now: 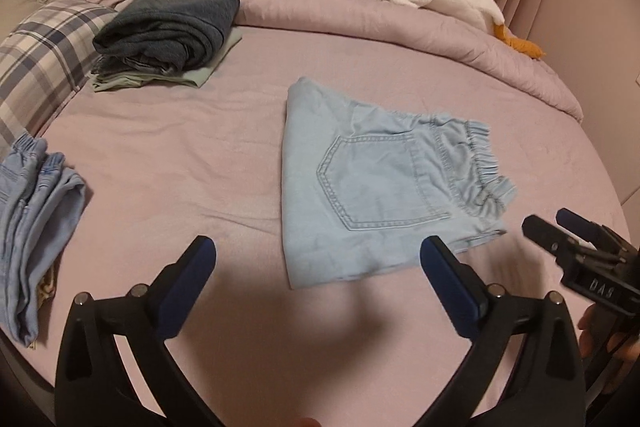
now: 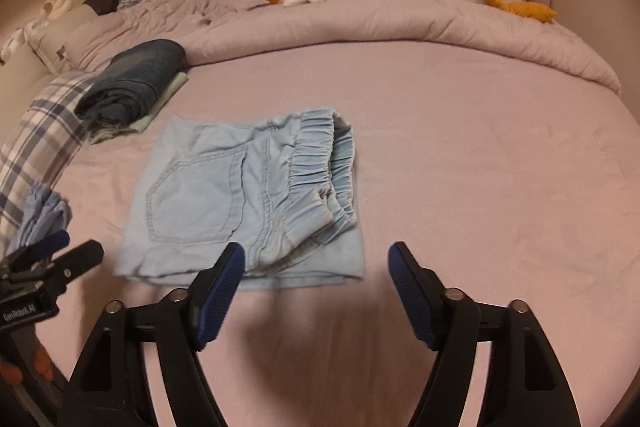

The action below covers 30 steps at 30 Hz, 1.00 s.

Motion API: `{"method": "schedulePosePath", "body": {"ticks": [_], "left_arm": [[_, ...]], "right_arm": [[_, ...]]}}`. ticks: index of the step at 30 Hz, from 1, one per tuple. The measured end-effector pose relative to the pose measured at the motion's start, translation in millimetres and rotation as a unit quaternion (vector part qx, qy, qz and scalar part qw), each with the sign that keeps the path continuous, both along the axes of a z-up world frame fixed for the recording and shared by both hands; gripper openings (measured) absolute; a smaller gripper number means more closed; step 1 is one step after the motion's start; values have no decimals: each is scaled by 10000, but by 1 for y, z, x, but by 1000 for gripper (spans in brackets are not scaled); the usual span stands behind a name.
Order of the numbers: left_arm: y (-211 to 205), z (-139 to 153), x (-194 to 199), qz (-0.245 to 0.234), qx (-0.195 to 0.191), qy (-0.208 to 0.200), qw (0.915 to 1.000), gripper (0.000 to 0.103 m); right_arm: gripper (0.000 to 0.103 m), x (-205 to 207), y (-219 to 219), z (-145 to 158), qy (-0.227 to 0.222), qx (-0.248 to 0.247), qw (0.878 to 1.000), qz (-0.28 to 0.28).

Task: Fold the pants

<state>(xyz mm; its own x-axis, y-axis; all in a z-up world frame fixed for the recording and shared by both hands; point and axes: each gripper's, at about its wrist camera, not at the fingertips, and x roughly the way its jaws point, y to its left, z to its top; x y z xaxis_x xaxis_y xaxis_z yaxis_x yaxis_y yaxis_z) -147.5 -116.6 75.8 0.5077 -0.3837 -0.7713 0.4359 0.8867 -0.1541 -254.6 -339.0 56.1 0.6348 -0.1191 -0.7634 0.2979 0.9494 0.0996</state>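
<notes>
a: where are the pants (image 2: pixel 244 199) now?

b: on the bed (image 2: pixel 480 155), mid-sheet, nearer the near edge than the far one. they look folded into a compact block, pocket up, waistband (image 2: pixel 324 163) bunched toward the bed's right side.

a: and the grippers?

b: left gripper (image 1: pixel 318 255) is wide open, nothing in it. right gripper (image 2: pixel 316 267) is also wide open and empty. neither touches the cloth.

a: which way does the block lie from them?

b: just ahead of both. its long axis seems to run left to right across the bed, fold edge left, waistband right. the right gripper sits by the waistband end; the left faces the near edge, toward the fold side.

a: so which goes first?

b: my guess: the right is nearer the waistband, so it takes that end.
</notes>
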Motion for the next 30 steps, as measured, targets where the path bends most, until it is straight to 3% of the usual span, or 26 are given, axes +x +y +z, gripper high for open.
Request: {"method": "schedulePosePath", "body": {"ticks": [3,6,19,30], "left_arm": [[0,12,-10,16,22,-80,10000,103],[-3,22,-19,16,227,-247,9994,103],[1,47,-48,47,163,-467,9988,103],[-8,31,-54,-26,366,-318,9988,103]], "right_arm": [[93,-9,6,10,-63,-105,9999,17],[94,-15,13,20,-165,-166,9997,61],[95,-37,39,56,-478,-328,9980,257],[95,-37,42,36,-232,-131,9994,236]]}}
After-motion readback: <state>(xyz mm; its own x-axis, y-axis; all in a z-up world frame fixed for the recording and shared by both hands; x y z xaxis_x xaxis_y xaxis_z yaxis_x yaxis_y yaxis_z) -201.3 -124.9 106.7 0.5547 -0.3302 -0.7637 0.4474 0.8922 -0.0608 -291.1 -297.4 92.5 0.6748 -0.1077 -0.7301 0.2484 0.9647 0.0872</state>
